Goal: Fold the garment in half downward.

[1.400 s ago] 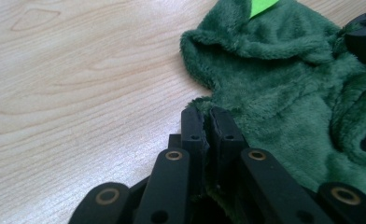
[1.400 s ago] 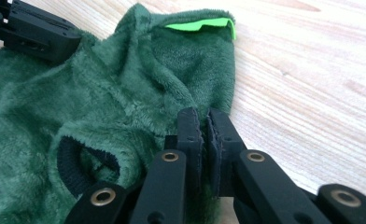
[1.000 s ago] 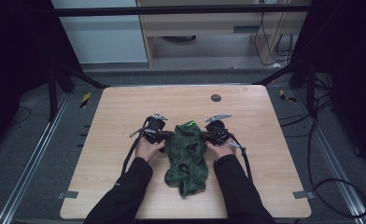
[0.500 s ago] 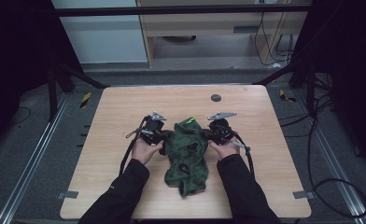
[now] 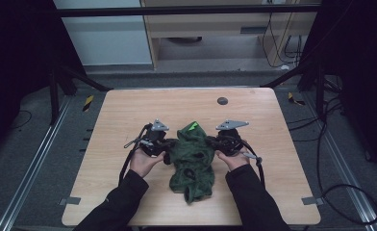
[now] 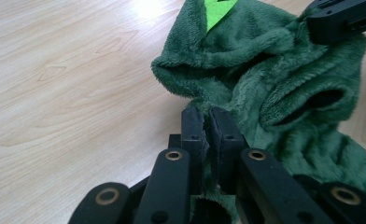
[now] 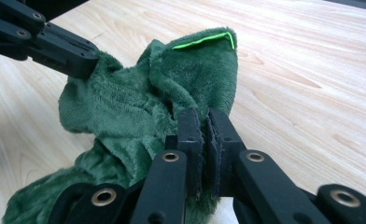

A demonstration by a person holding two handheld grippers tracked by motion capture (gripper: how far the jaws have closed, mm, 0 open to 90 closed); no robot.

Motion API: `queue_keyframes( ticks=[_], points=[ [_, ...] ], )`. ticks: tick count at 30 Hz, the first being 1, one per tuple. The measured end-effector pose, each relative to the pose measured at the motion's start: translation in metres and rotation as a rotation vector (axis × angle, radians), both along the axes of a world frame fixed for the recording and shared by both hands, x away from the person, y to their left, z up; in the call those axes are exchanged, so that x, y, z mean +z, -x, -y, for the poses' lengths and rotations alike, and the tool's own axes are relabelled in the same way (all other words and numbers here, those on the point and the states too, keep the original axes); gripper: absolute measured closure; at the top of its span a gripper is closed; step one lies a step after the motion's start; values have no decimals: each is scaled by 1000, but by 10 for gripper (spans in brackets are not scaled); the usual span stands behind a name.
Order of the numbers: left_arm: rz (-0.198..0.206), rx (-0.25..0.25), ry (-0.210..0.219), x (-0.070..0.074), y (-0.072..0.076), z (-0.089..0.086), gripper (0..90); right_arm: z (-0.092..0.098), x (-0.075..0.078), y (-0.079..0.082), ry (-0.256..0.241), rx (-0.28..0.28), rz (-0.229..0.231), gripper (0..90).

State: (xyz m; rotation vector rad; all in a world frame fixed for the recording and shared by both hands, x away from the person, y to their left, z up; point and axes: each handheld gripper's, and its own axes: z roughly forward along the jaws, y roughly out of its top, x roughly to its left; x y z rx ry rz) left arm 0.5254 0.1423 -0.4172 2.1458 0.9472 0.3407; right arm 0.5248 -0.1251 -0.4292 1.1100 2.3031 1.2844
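- While the green fleece garment (image 5: pixel 192 159) lies crumpled near the middle of the wooden table (image 5: pixel 129 110), both grippers grip it from opposite sides.
- The left gripper (image 6: pixel 207 122) has its jaws pressed together on a fold of fleece at the garment's left edge.
- The right gripper (image 7: pixel 204 122) is likewise clamped on a pinch of fleece at the right edge.
- The work looks to be at an early stage: the grasp on both sides is made, but the garment is bunched, neither spread flat nor folded, and its lower end trails toward the person.
- A bright green patch (image 5: pixel 192 126) shows near the garment's top; no writing or brand can be read on it.
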Motion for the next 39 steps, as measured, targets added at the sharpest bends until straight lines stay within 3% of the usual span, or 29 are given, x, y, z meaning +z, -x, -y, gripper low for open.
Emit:
queue_keyframes(
  ticks=[5,9,14,19,29,31,39],
  points=[
    [-1,-1,-8,-1,9,-3,850,-1,4,7,1,12,16,850],
    [-13,2,26,0,15,-6,850,0,6,13,2,24,25,848],
    [-6,-9,7,-2,26,-7,850,3,5,20,2,34,26,848],
    [-4,-24,-6,-4,35,-7,849,0,-1,28,35,57,30,846],
    [-21,-31,-16,-12,50,-11,849,0,-8,40,38,85,28,844],
    [-41,-35,-5,-13,53,-12,848,1,-9,43,38,90,29,843],
    [-49,-54,-30,-18,65,-10,847,1,-13,57,32,107,15,841]
  ],
)
